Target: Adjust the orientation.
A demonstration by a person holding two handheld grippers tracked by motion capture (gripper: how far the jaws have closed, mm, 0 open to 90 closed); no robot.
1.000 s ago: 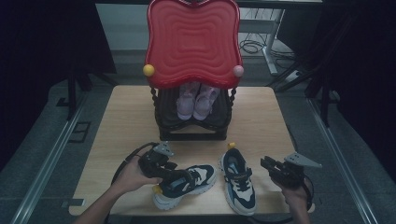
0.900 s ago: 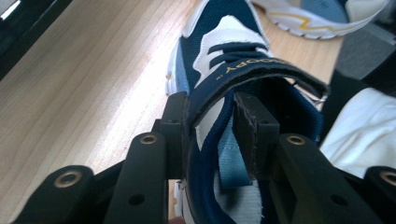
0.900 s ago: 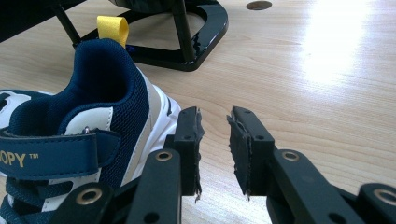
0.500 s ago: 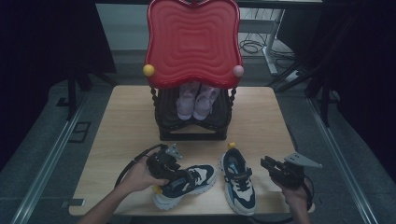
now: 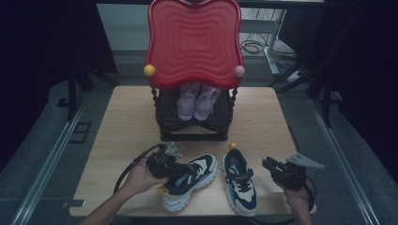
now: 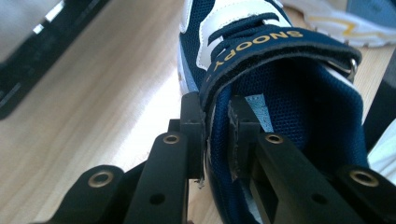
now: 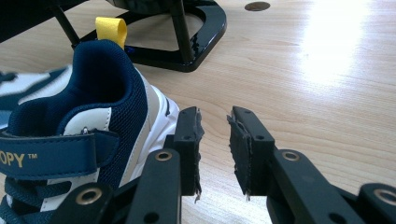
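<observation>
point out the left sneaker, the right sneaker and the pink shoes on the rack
left sneaker [image 5: 190, 183], high view, on its side panel.
right sneaker [image 5: 239, 180], high view, on its laced top.
pink shoes [image 5: 197, 101], high view, between the pair's toes.

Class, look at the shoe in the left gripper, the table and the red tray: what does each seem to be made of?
Shoe: woven navy mesh with smooth white panels, probably synthetic leather, and a fabric strap with printed letters.
Table: pale wood or wood-look laminate, with visible grain and a glossy glare.
Red tray: likely moulded plastic, with even colour and rippled, slightly shiny relief.
</observation>
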